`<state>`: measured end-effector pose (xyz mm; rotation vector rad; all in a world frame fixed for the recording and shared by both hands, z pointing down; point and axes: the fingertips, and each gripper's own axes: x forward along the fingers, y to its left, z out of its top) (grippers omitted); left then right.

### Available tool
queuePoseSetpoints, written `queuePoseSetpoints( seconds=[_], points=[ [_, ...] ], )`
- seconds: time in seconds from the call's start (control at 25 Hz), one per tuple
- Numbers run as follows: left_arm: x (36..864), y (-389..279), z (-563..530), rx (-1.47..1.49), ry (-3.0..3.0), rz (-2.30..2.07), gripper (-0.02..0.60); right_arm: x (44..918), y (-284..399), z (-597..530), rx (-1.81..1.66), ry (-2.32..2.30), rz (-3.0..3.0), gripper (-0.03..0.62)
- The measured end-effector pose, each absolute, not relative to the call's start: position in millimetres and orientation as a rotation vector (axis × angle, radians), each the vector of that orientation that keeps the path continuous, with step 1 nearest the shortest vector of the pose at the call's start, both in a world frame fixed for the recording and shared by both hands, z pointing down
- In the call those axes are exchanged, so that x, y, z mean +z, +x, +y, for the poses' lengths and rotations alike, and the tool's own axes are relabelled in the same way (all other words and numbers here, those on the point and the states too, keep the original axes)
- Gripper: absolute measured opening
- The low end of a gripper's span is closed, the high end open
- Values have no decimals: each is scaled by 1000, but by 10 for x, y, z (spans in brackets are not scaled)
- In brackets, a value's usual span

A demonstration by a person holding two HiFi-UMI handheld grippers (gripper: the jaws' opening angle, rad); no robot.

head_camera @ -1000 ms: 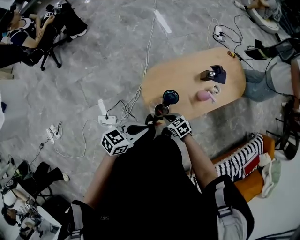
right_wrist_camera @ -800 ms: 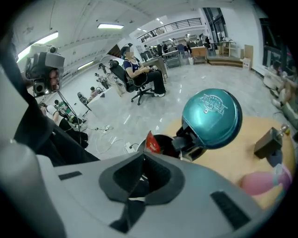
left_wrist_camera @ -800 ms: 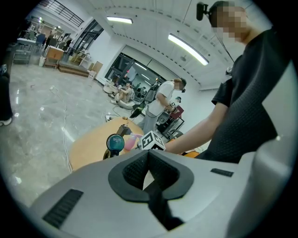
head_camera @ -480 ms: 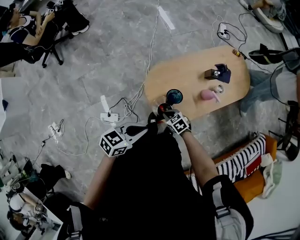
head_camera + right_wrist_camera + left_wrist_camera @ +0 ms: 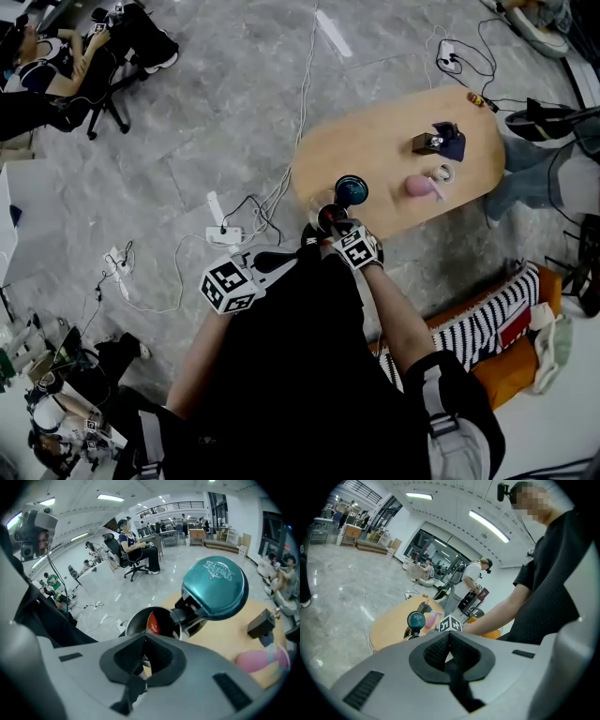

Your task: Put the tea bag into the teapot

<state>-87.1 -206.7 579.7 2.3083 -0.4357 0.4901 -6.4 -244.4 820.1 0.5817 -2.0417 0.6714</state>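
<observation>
Closer than a second ago, my right tongs hang pinched shut over the open teapot at the surface's seven o'clock edge. The red tea bag stands inside it. My left tongs, closed and empty, sit at eight o'clock.

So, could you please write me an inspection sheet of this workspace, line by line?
Surface: oval wooden table, mostly bare.
Job's things: teapot at the near edge, teal lid tipped open; red tea bag inside its mouth.
Clutter: pink object, dark box, blue cloth.
Grippers: left gripper jaws together, empty, off the table; right gripper jaws together, close to the teapot's mouth.
Cables: power strip and loose cables on the floor.
Surroundings: seated person, striped cushion.
</observation>
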Motion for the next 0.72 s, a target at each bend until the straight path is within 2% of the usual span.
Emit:
queuePoseSetpoints(
  seconds=[0.08,0.28,0.56,0.72],
  points=[
    [5795,-864,-2059,490,2310,-433,9,8197,-72,-2434,685,590,-2053,11],
    [5784,-825,-2064,487,2319,-412,9,8130,-87,-2454,680,604,-2070,64],
    [5746,-714,-2056,467,2348,-380,10,7880,-47,-2428,679,653,-2106,63],
    [5754,-615,-2037,450,2362,-362,10,7692,14,-2295,703,643,-2145,9]
  ],
)
